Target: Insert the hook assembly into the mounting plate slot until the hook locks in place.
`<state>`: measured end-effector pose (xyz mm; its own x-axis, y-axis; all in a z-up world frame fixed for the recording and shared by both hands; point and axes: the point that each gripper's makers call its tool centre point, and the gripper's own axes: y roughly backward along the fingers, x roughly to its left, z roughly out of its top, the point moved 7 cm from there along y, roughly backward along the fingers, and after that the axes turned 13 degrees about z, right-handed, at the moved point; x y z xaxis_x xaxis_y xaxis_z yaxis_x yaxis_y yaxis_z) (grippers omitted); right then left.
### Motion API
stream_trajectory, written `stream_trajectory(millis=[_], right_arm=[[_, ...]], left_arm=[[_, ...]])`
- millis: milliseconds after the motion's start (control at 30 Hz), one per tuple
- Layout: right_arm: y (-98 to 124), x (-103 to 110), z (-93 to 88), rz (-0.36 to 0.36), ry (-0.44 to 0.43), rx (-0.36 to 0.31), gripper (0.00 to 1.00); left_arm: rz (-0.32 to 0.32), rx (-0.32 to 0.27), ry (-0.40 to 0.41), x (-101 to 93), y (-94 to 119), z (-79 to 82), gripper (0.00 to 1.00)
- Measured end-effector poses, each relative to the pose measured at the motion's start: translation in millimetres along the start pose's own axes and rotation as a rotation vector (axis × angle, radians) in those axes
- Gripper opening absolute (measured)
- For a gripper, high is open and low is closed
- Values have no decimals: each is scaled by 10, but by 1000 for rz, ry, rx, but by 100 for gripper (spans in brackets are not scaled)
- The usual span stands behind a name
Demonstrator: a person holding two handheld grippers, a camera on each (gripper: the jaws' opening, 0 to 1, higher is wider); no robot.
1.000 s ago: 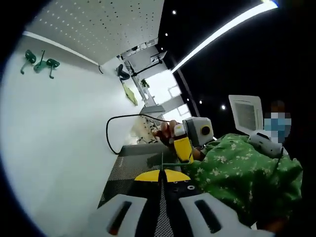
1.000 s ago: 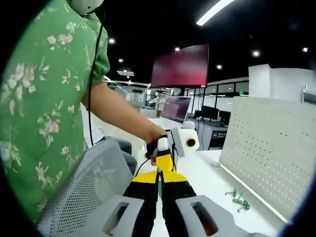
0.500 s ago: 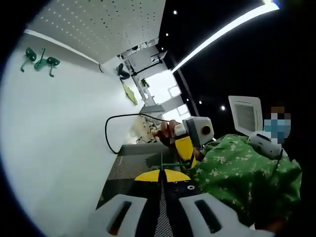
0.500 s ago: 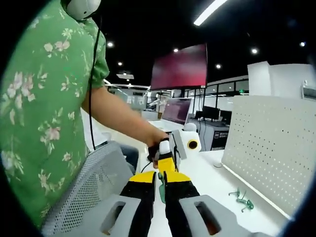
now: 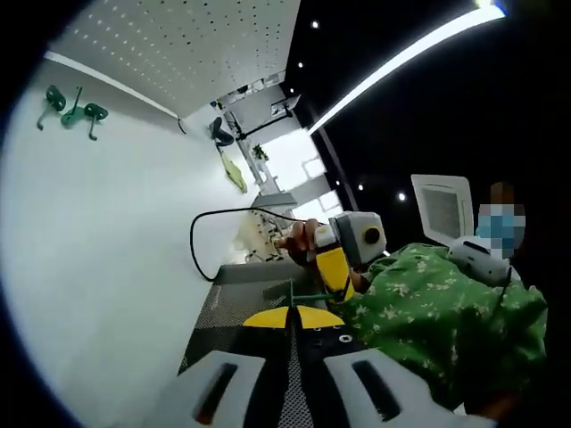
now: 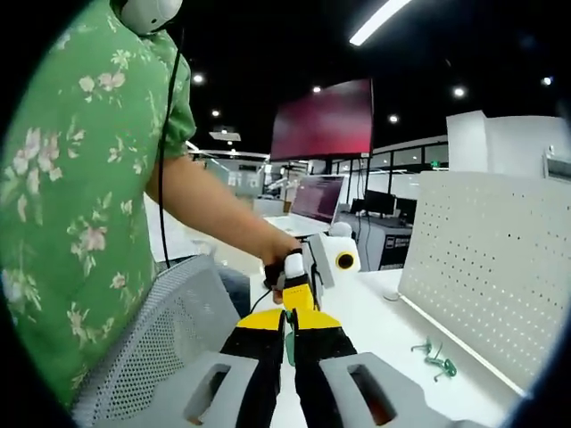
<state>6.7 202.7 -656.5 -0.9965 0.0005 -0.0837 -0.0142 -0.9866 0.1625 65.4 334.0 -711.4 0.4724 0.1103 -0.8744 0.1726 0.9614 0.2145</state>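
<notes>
Well off the pegboard (image 6: pixel 482 267), over the chair (image 6: pixel 169 330), both claws are meeting nose to nose. The left claw (image 5: pixel 293 319) is pinching the green hook (image 5: pixel 293 294), while the right claw (image 6: pixel 288 325) is sitting slightly apart around it; I cannot tell if it's gripping. The hook is risking a twist or drop if that hold is loose, and the right jaws are sitting slightly wider than a second ago.

Desk (image 5: pixel 107 250) showing smooth white, faintly glossy surface. Pegboard (image 6: pixel 473 259) at 3 o'clock in right gripper view looking matt white, perforated. Green hooks (image 5: pixel 73 111) at 10 o'clock in left gripper view appearing smooth plastic-coated, slightly shiny. Chair back (image 6: pixel 165 334) showing grey woven mesh. Shirt (image 6: pixel 71 178) looking soft printed cloth. Left gripper (image 5: pixel 293 328) fingers (image 5: pixel 268 318) showing matt yellow and black plastic; right gripper (image 6: pixel 289 328) fingers (image 6: pixel 263 321) looking alike.
</notes>
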Motion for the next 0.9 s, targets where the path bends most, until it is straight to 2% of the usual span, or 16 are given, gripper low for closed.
stream_trajectory(millis=[100,200,333,433,533,600,733,833,900], right_arm=[[22,-30,2,-15,-14,-7,1],[32,-43,4,-23,-25,-13,1],[40,-54,-9,-30,-38,-7,1],[49,-69,-16,-40,-47,-4,1],[56,-85,-34,-47,-62,1,1],[59,-93,-47,-51,-71,5,1],[64,-108,-63,-61,-82,13,1],[74,-120,-70,-71,-89,15,1],[83,-128,-76,-77,-92,18,1]], left_arm=[[5,-36,-38,-3,1,26,3],[4,-41,-40,-6,5,35,3],[53,-83,-109,23,27,51,8],[55,-89,-129,-2,52,40,9],[150,-132,-263,23,60,87,13],[209,-131,-358,-16,70,100,13],[280,-136,-468,-89,72,121,14],[353,-81,-589,-153,65,84,15],[366,-50,-642,-211,43,55,14]])
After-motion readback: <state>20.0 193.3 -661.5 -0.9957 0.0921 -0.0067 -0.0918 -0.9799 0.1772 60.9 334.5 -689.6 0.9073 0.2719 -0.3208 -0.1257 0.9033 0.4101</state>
